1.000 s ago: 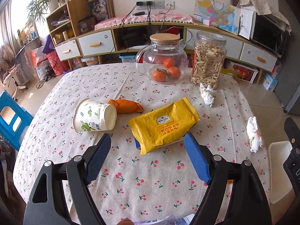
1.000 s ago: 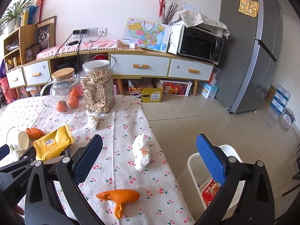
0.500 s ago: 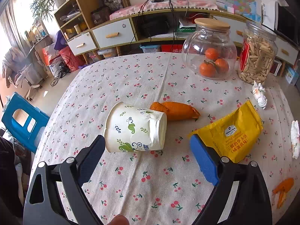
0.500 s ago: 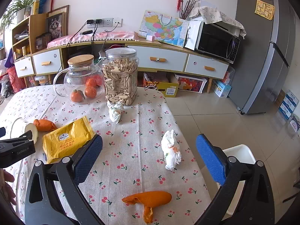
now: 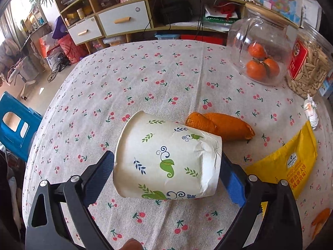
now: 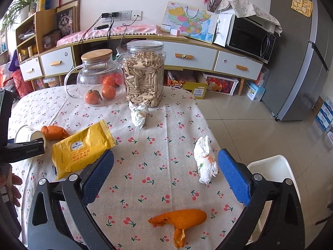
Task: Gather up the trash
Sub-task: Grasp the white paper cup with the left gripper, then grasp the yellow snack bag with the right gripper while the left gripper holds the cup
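A white paper cup [image 5: 166,158] with a leaf print lies on its side on the cherry-print tablecloth. My left gripper [image 5: 167,159] straddles it, one blue pad at the rim and one at the base. The jaws are closing, and I see no squeeze on the cup. An orange peel [image 5: 222,126] lies just behind the cup, and a yellow snack packet [image 5: 291,162] to its right. My right gripper [image 6: 165,155] hovers open and empty over the table's right side. A crumpled tissue [image 6: 206,164] lies by its right pad, another peel [image 6: 181,218] below it, and a second tissue [image 6: 138,113] further back.
A glass jar of oranges [image 6: 97,79] and a tall biscuit jar [image 6: 143,75] stand at the table's back. A white bin [image 6: 274,166] sits on the floor beyond the right edge. A blue stool [image 5: 16,125] stands off the left edge.
My left gripper moved left from over the yellow packet and sank around the cup, which now fills the gap between its pads. The right gripper edged forward over the table.
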Motion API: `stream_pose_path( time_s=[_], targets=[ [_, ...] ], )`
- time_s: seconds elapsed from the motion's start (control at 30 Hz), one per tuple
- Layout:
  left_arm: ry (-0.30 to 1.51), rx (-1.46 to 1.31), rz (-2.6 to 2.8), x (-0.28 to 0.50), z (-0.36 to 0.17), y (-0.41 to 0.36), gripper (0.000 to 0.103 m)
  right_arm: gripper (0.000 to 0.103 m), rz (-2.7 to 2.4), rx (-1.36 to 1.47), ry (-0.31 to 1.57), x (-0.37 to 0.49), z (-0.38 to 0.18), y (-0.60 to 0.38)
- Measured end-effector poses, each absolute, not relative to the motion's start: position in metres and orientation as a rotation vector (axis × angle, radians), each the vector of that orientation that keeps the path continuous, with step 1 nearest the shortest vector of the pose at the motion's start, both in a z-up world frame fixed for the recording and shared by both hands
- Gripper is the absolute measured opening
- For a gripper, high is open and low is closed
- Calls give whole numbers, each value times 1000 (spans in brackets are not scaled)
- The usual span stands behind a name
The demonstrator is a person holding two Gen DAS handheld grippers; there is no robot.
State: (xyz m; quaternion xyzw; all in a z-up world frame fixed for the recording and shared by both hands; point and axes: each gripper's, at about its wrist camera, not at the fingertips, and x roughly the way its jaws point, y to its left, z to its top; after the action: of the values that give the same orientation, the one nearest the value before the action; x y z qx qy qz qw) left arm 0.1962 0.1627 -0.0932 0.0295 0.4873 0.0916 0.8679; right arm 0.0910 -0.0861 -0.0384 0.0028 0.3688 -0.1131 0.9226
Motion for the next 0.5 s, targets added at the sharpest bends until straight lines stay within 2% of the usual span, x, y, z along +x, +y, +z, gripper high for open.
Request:
stream_pose_path(
  time_s=[0.27,0.5],
  targets=[
    [979,37,156,177,-66,160,79,96,-108,153,878,114,-50,-80],
    [885,-10,117,149,-17,166,79,96,42,416,1088,146,-89,-59]
  ],
)
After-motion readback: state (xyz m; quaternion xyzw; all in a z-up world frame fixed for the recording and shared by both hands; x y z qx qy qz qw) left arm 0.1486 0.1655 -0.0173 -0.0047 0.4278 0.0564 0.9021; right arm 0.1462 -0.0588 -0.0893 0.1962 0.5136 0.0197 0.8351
